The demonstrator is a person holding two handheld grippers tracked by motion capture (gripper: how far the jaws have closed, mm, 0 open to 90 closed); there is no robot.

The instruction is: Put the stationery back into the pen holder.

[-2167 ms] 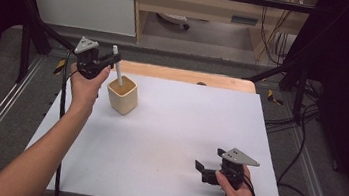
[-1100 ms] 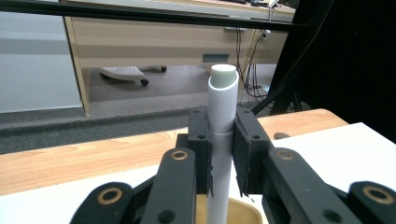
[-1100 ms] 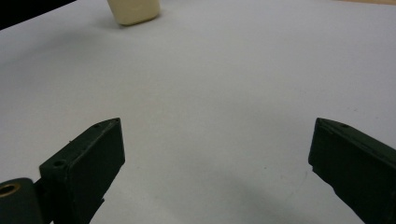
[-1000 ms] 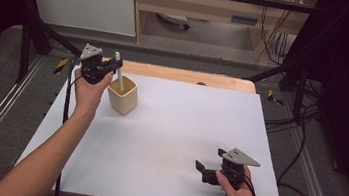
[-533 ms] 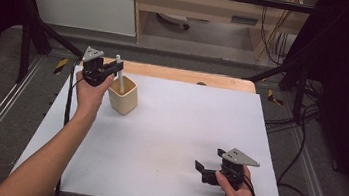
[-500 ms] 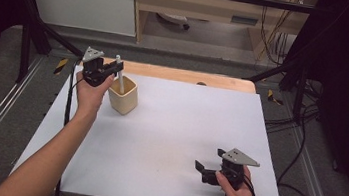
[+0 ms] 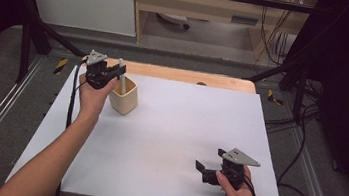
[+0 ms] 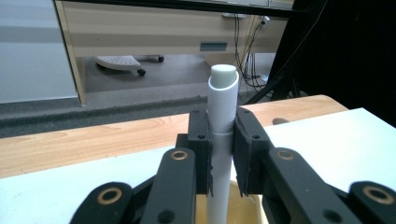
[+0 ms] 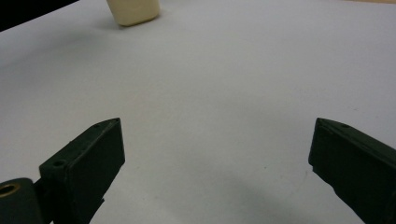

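A white marker-like stick stands upright between the two jaws of my left gripper, which is shut on it. In the high view that left gripper hovers at the back left of the table, with the stick reaching down into a cream square cup. The cup's rim shows just under the jaws. My right gripper rests low near the table's front right, open with nothing between its jaws. The cream cup lies far off in the right gripper view.
The white tabletop has a wooden strip along its far edge. Black frame legs and cables run along the right side. A cabinet and a desk stand beyond the table.
My left gripper has drifted slightly to the right and back with the stick, ending over the cup. The right gripper has stayed in place.
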